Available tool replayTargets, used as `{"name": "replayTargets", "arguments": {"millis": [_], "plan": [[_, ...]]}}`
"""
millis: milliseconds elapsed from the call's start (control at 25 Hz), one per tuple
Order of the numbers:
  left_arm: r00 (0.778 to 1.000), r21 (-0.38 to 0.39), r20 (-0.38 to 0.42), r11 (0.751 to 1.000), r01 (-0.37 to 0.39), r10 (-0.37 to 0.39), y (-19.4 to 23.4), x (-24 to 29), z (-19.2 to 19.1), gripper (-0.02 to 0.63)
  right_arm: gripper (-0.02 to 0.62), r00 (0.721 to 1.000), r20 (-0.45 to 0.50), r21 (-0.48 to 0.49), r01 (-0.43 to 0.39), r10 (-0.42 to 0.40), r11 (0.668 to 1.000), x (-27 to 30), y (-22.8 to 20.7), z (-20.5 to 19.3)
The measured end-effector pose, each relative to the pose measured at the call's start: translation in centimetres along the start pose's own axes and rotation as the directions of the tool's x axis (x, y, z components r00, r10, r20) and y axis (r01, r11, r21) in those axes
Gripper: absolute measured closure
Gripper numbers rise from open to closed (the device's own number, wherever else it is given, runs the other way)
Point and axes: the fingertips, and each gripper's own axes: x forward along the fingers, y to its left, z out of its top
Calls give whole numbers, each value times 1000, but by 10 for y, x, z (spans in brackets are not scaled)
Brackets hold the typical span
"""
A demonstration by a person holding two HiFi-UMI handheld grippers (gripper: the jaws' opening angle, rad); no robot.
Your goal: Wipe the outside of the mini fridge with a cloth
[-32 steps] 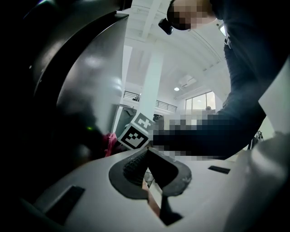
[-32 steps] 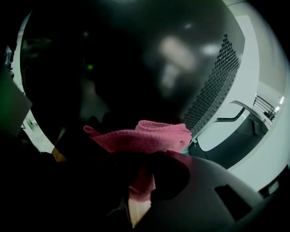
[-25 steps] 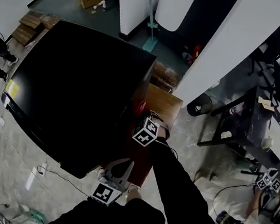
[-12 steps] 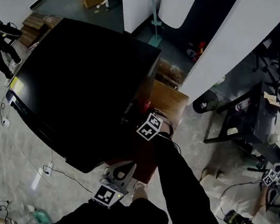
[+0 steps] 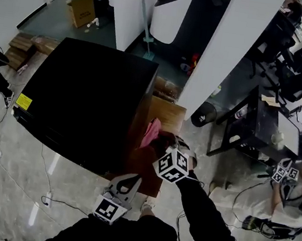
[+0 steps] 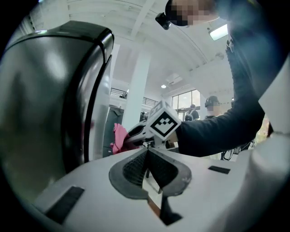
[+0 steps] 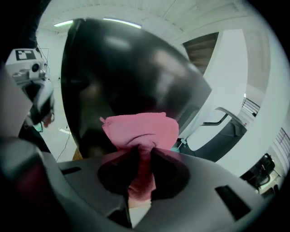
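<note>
The black mini fridge (image 5: 84, 99) stands on a low wooden stand, seen from above in the head view. My right gripper (image 5: 158, 139) is shut on a pink cloth (image 5: 151, 132), which it holds against the fridge's right side wall. In the right gripper view the cloth (image 7: 140, 131) bunches out of the shut jaws in front of the glossy black wall (image 7: 127, 77). My left gripper (image 5: 125, 183) hangs low by the fridge's near corner, shut with nothing in it. The left gripper view shows its jaws closed, the fridge side (image 6: 45, 90) at left and the pink cloth (image 6: 118, 137) beyond.
A wooden stand (image 5: 166, 114) juts out right of the fridge. White pillars (image 5: 230, 44) rise behind. A dark desk (image 5: 257, 127) and office chairs stand at right, where another person sits on the floor. A cardboard box (image 5: 81, 8) is at the back left. Cables cross the floor at left.
My right gripper has drawn back and to the right along the fridge's side wall, and the pink cloth now shows in the head view. The left gripper stays low.
</note>
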Motion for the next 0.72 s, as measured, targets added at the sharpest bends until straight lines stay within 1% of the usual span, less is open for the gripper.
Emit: {"name": "replayTargets", "arguments": {"millis": [160, 360, 480, 560, 640, 720], "plan": [[999, 4, 31, 1000, 28, -28, 1, -24, 20, 600, 522, 999, 48, -19, 24, -23, 1000, -51, 14, 49], [995, 46, 75, 997, 57, -60, -4, -51, 31, 600, 522, 1000, 29, -91, 8, -5, 996, -70, 46, 92], [994, 48, 84, 996, 71, -74, -8, -66, 29, 600, 522, 1000, -2, -131, -3, 3, 991, -67, 64, 104], [994, 46, 74, 996, 81, -85, -9, -75, 26, 600, 522, 999, -34, -159, -5, 0, 987, -62, 74, 108], [993, 49, 68, 995, 93, -96, -7, -84, 22, 600, 522, 998, -68, -186, -6, -7, 983, -55, 81, 110], [993, 33, 65, 995, 96, -98, -1, -91, 19, 600, 522, 996, -91, -200, 2, -21, 980, -48, 84, 110]]}}
